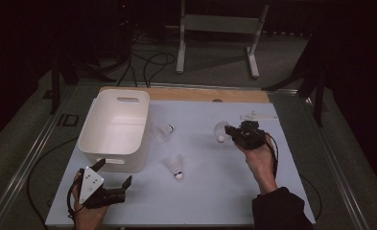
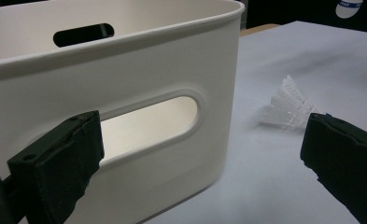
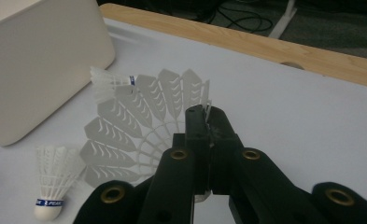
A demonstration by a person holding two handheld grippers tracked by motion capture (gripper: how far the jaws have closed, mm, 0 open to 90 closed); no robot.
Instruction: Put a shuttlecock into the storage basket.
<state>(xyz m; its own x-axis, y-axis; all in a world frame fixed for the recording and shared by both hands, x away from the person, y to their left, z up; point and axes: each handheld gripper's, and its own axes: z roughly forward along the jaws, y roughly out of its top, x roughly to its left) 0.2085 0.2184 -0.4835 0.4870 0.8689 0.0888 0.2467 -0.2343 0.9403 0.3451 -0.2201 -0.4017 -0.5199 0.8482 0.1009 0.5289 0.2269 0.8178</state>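
My right gripper [image 1: 230,131] hangs over the right half of the table, shut on the rim of a white plastic shuttlecock [image 1: 220,131]. In the right gripper view its jaws [image 3: 208,116] pinch the edge of the skirt [image 3: 139,119], which fans out to the left. A second shuttlecock [image 1: 164,132] lies beside the white bin [image 1: 96,125]. A third [image 1: 175,166] rests nearer the front, cork down [image 3: 50,186]. My left gripper [image 1: 113,173] is low at the bin's near corner, open with nothing between its jaws [image 2: 200,158], facing the bin's handle slot [image 2: 148,121].
A pale mat [image 1: 205,191] covers the table, with a wooden strip [image 1: 186,94] along the far edge. A small white part [image 1: 258,116] lies behind my right gripper. Beyond the table, a white frame [image 1: 215,24] and cables [image 1: 147,62] are on the floor.
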